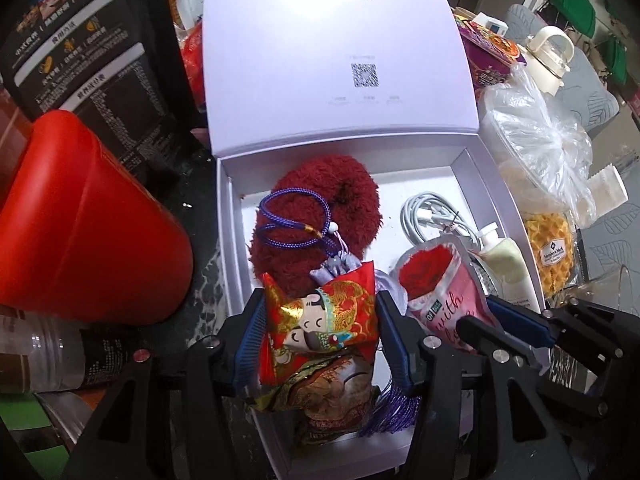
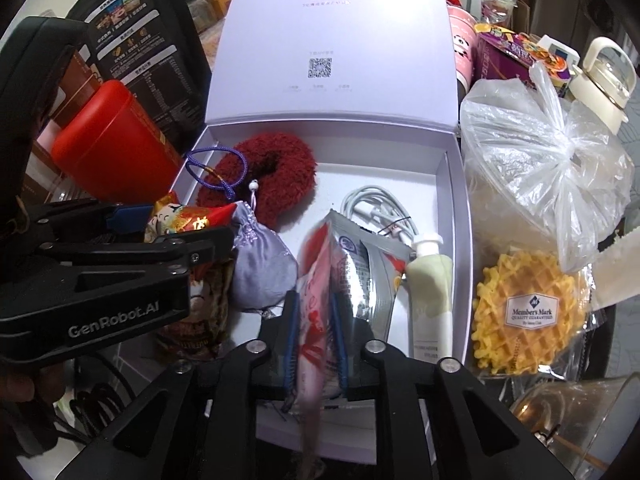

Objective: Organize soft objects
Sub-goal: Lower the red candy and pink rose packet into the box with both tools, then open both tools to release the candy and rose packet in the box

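Open lavender box [image 1: 486,184]: stiff card, beyond both sets of fingers. Fuzzy red ring [image 1: 320,208]: plush, light, ahead of the left gripper [image 1: 320,332]. Brocade sachet [image 1: 324,320]: soft and crushable, clamped between the left fingers; best held mid-body. Glossy pink pouch [image 2: 314,320]: slippery, limp, pinched edgewise between the right gripper's [image 2: 314,338] fingers.

In the open box [image 2: 456,208], the fuzzy ring [image 2: 276,168] lies at the back left, the coiled cable [image 2: 376,208] to its right, and the lotion bottle [image 2: 430,280] along the right wall, with the waffle packet [image 2: 528,312] outside to the right.
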Action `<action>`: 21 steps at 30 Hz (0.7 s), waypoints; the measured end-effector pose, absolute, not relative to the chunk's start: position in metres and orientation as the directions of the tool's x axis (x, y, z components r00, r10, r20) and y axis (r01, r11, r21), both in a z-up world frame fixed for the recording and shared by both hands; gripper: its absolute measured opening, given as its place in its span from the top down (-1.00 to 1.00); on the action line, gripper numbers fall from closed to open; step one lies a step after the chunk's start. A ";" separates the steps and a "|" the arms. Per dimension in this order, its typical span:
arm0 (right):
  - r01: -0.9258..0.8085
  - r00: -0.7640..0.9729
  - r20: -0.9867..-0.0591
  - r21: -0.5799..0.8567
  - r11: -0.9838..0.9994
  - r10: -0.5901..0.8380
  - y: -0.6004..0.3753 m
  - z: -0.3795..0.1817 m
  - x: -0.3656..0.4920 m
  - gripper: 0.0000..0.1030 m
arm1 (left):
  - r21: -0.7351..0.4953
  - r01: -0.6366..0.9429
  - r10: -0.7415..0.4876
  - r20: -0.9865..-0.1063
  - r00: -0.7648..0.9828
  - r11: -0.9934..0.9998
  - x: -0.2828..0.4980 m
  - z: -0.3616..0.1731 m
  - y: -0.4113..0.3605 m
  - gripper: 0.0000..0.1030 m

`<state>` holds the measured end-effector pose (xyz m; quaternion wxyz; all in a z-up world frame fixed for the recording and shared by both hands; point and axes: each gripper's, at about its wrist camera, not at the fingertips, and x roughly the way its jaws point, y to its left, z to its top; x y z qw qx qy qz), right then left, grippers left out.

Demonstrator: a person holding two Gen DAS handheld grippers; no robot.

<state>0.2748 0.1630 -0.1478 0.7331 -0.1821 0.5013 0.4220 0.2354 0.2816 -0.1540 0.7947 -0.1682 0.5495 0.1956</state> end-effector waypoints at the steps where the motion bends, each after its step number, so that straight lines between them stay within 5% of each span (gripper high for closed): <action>1: -0.804 0.145 -0.887 0.153 0.575 0.438 0.163 -0.146 0.273 0.56 | -0.047 -0.499 0.133 -0.938 0.320 0.865 0.235 -0.153 0.282 -0.08; 4: -0.809 0.170 -0.884 0.128 0.574 0.436 0.162 -0.139 0.271 0.43 | -0.029 -0.502 0.155 -0.934 0.322 0.864 0.233 -0.148 0.281 -0.10; 21: -0.805 0.266 -0.832 0.087 0.587 0.487 0.132 -0.077 0.262 0.43 | -0.002 -0.505 0.232 -0.886 0.401 0.863 0.214 -0.076 0.264 -0.13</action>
